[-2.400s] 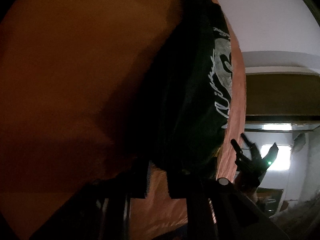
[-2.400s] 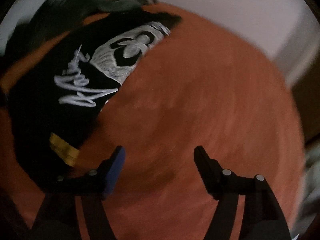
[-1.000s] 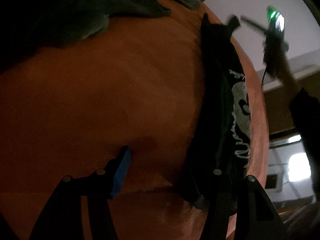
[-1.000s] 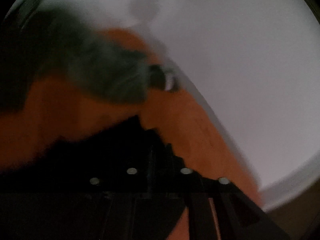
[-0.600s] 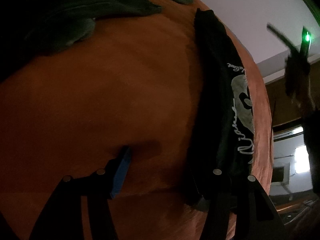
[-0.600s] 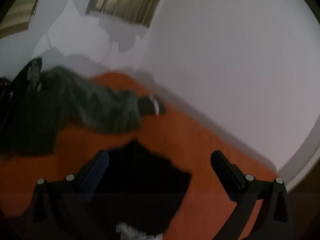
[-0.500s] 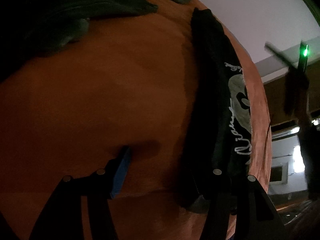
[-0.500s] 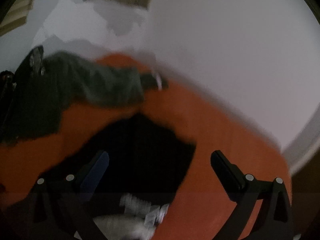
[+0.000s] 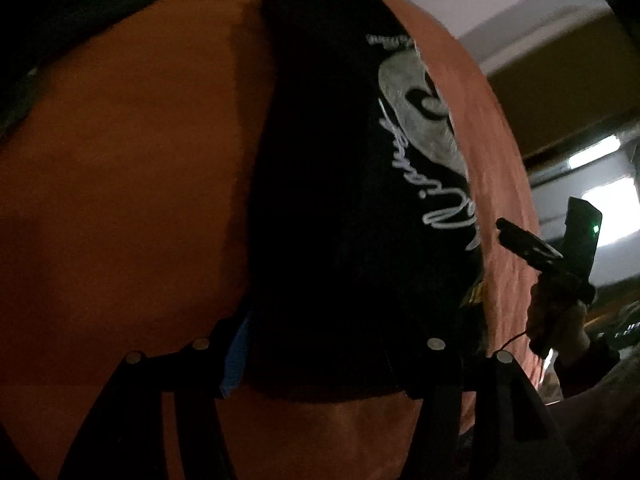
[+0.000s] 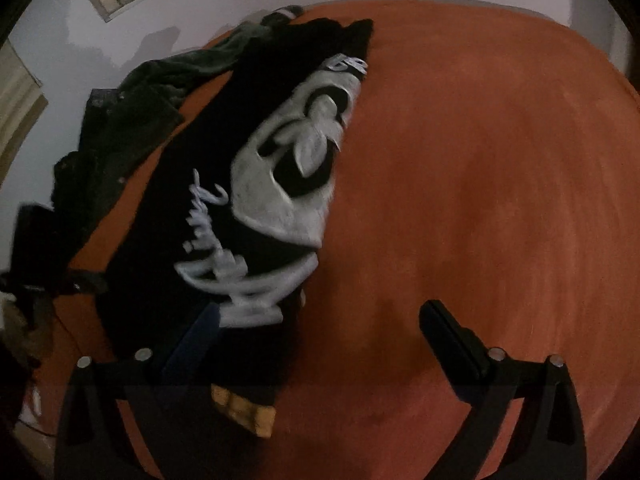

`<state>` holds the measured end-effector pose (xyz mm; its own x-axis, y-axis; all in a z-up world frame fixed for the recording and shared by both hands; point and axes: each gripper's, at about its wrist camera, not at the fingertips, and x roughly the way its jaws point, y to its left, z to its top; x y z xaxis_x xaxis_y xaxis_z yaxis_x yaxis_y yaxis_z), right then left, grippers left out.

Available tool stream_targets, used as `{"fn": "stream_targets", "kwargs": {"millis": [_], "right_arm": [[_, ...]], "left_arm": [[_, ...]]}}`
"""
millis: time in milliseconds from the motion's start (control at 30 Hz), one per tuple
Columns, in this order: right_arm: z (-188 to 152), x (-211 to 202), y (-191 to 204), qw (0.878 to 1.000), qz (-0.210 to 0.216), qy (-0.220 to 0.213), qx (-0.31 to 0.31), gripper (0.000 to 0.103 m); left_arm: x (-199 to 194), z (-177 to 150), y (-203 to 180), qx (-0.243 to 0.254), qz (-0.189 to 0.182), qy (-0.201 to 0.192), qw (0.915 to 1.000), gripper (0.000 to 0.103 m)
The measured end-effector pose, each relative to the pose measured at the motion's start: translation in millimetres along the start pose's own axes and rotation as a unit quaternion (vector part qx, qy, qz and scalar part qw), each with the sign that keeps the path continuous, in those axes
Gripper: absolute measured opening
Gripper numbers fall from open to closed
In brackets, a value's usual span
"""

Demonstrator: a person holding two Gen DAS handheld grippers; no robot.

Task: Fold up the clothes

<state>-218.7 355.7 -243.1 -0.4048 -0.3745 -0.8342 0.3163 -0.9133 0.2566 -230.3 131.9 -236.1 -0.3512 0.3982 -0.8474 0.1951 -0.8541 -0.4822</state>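
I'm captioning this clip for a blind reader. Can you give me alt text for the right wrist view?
A folded black garment with a white skull-like print and white script lies on an orange bed cover, under the left finger of the open right gripper. A rumpled dark green garment lies beyond it, near a white wall.

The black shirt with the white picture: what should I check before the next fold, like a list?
1. Black shirt lies on the orange cover: ok.
2. Left claw open, shirt end between its fingers: ok.
3. Right claw open, holding nothing: ok.
4. Shirt clear of the green clothes pile: not ok, they seem to touch at the far end.
5. Edges lined up underneath: cannot tell.
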Motion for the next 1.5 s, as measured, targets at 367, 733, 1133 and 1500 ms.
{"fn": "stream_targets", "kwargs": {"millis": [367,733,1133,1500], "right_arm": [[-71.7,-16.6,12.6,0.997,0.048,0.040,0.033,0.055],[-75.0,-8.3,5.1,0.974,0.173,0.050,0.134,0.004],[-82.9,-11.6,-13.0,0.963,0.193,0.089,0.165,0.005],[-87.9,-1.5,-26.7,0.931,0.269,0.111,0.219,0.018]], "left_arm": [[5.9,0.2,22.5,-0.083,-0.076,0.011,0.9935,0.077],[6.4,-22.4,23.4,-0.127,-0.037,-0.003,0.9913,0.018],[-3.8,-34.2,37.7,-0.196,-0.124,-0.005,0.9728,0.013],[15.0,-40.0,40.0,-0.231,-0.216,0.036,0.9480,0.009]]}}
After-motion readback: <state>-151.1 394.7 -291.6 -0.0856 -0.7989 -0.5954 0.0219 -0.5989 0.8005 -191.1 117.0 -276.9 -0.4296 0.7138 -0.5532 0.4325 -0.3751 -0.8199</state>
